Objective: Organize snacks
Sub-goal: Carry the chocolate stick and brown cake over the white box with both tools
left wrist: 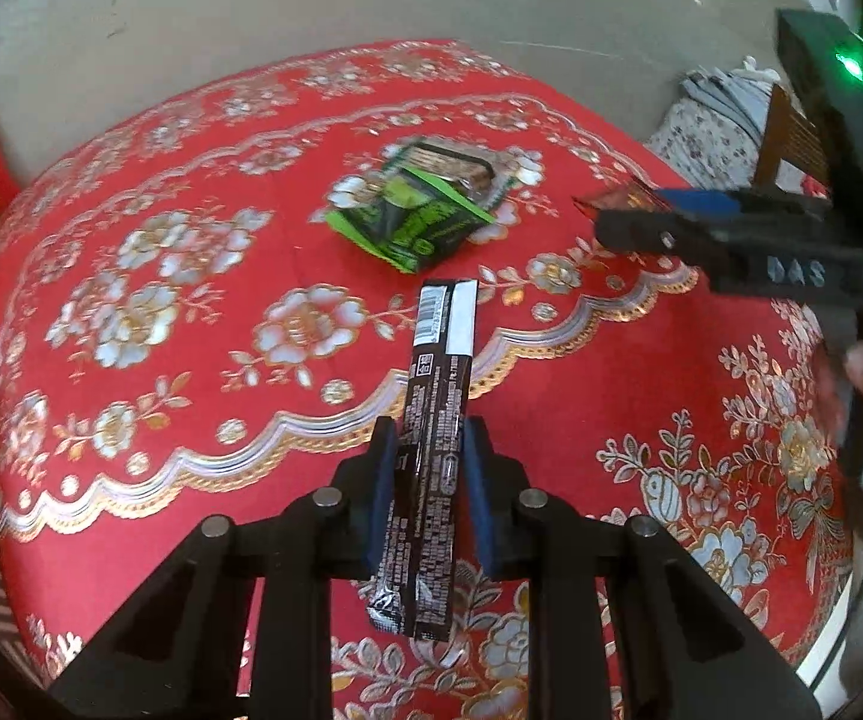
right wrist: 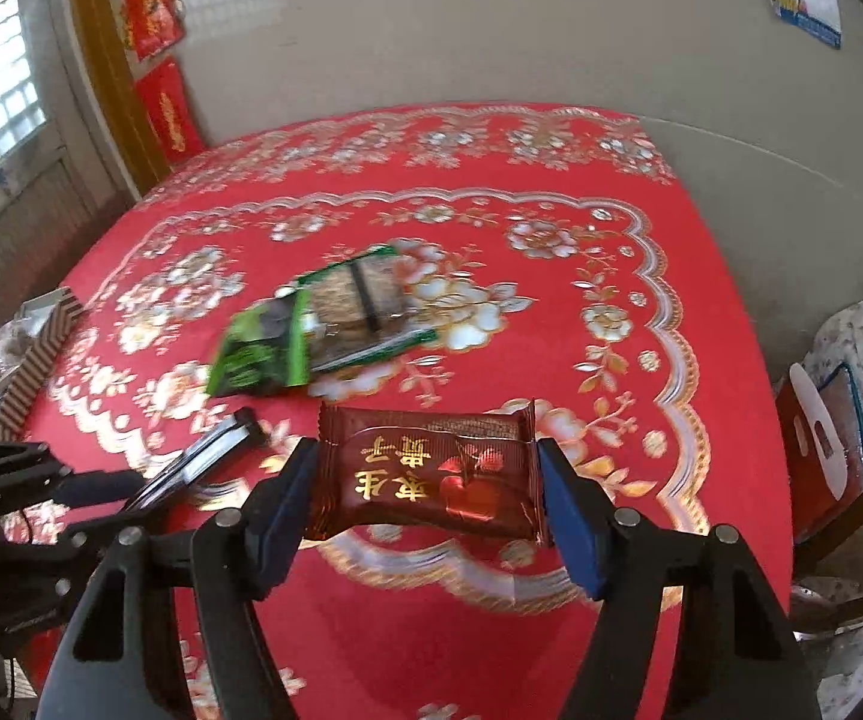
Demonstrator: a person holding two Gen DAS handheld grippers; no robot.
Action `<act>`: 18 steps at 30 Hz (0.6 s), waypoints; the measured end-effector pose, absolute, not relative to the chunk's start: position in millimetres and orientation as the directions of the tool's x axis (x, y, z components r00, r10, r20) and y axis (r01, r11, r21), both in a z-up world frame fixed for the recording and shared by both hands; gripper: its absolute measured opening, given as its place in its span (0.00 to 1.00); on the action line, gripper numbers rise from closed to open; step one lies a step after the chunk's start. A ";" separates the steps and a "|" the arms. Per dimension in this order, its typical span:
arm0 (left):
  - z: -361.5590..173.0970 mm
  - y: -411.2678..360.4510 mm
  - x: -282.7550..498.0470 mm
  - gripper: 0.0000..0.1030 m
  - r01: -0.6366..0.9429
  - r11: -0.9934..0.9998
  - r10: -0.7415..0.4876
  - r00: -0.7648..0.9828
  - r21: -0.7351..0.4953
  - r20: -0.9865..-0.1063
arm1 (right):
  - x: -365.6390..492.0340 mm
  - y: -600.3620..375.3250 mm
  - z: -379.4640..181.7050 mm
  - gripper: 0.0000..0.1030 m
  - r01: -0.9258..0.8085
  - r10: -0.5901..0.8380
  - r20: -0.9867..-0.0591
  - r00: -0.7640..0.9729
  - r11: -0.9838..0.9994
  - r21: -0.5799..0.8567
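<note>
Left gripper (left wrist: pixel 425 468) clamps a dark bar (left wrist: pixel 434 420); right gripper (right wrist: pixel 428 483) pinches a brown packet (right wrist: pixel 431 474). Both are mid-carry; next, set them beside the green packs (left wrist: pixel 413 222) mid-table (left wrist: pixel 131 408).

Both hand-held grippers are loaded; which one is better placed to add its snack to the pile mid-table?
Probably right. The right hand-held gripper holds the red snack packet close to the green packets, while the left hand-held gripper holds its dark snack bar farther back.
</note>
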State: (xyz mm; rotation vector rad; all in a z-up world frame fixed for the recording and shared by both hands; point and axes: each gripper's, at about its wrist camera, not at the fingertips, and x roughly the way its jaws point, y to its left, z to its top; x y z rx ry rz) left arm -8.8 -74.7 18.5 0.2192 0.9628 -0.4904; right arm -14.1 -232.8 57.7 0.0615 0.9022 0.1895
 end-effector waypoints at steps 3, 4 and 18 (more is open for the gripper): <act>23.6 -68.8 -13.4 0.23 0.467 0.884 -0.284 0.506 -0.018 -0.815 | -22.4 -222.0 61.7 0.69 -0.148 0.198 -0.760 0.620 0.980 0.134; 24.8 -66.9 -15.1 0.22 0.460 0.888 -0.279 0.515 -0.013 -0.810 | -25.2 -218.6 62.7 0.69 -0.154 0.207 -0.755 0.622 0.978 0.142; 29.2 -42.9 -27.3 0.08 0.416 0.908 -0.288 0.536 -0.049 -0.793 | -44.5 -197.0 65.1 0.69 -0.176 0.264 -0.738 0.621 0.964 0.197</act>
